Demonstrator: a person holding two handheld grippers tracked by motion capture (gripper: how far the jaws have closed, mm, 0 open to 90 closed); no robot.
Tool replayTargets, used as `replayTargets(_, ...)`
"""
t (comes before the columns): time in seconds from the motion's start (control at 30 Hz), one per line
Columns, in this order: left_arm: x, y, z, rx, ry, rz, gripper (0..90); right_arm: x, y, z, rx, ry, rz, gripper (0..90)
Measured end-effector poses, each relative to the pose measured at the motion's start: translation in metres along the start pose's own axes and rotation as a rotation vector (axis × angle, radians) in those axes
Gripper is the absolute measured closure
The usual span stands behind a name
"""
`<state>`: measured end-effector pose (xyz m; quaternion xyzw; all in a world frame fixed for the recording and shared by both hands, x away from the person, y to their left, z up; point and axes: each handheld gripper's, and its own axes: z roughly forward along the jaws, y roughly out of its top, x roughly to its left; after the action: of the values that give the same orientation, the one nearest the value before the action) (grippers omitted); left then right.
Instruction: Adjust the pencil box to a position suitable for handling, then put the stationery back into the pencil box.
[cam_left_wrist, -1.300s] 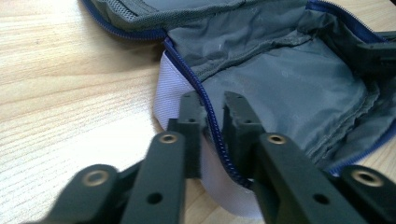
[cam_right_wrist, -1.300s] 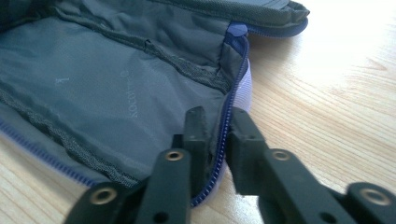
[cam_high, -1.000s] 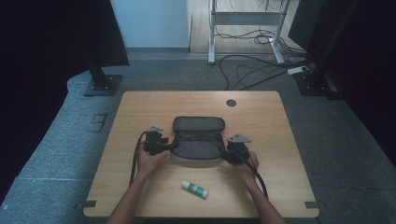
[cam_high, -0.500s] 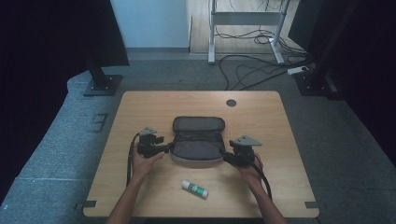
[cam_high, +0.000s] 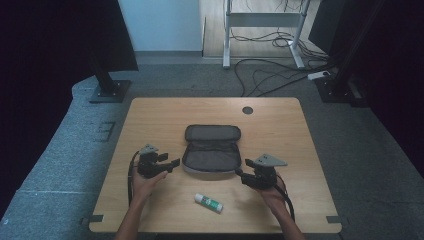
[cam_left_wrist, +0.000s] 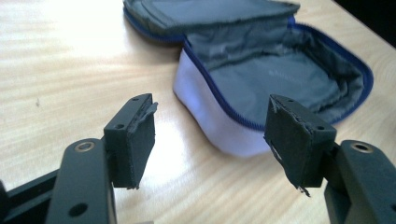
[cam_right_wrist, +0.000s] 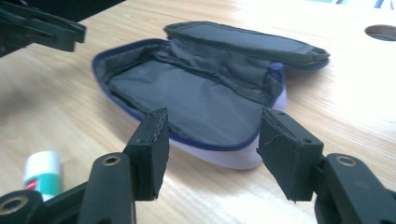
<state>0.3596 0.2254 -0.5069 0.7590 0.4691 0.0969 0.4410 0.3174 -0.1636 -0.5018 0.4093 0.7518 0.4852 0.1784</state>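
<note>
An open grey pouch (cam_high: 211, 150) with a blue zip and a pale outer wall lies in the middle of the wooden table (cam_high: 150, 120), its lid folded back. My left gripper (cam_high: 173, 163) is just off its left side, open and empty, with the pouch (cam_left_wrist: 280, 74) ahead of its fingertips (cam_left_wrist: 133, 140). My right gripper (cam_high: 241, 174) is off the pouch's near right corner. Its jaws have just opened wider, and nothing is between them (cam_right_wrist: 210, 149). The pouch's (cam_right_wrist: 187, 98) inside looks empty. A white glue stick (cam_high: 208, 202) with a green label lies near the front edge.
A round cable hole (cam_high: 247, 110) sits in the table's far side. The glue stick (cam_right_wrist: 42, 170) lies to the left in the right gripper view, and the left gripper (cam_right_wrist: 42, 28) shows at that view's top left. Stand legs and cables are on the floor beyond the table.
Both grippers have drawn away from the pouch's sides, the left one leftward and the right one rightward and a little up. The pouch stays where it was, open.
</note>
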Motion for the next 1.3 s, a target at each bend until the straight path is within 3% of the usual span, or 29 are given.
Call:
replayTargets(0.2, -0.001, -0.004, -0.006, -0.02, -0.01, -0.011, 33.9, 0.011, -0.002, -0.006, 0.003, 0.042, -0.014, 42.5)
replayTargets(0.3, -0.001, -0.006, -0.007, -0.006, 0.002, -0.002, 34.0, 0.017, -0.004, -0.009, 0.005, 0.06, -0.028, 42.5)
replayTargets(0.57, 0.002, -0.015, -0.011, 0.007, -0.012, -0.025, 34.7, 0.028, -0.012, -0.013, 0.021, 0.104, -0.046, 42.9)
replayTargets(0.9, 0.003, -0.017, -0.008, 0.017, -0.013, -0.019, 34.7, 0.046, -0.016, -0.007, 0.044, 0.174, -0.087, 44.0)
replayTargets(1.3, 0.002, -0.023, -0.005, 0.045, -0.004, -0.003, 34.6, 0.066, -0.022, 0.002, 0.073, 0.208, -0.124, 45.7)
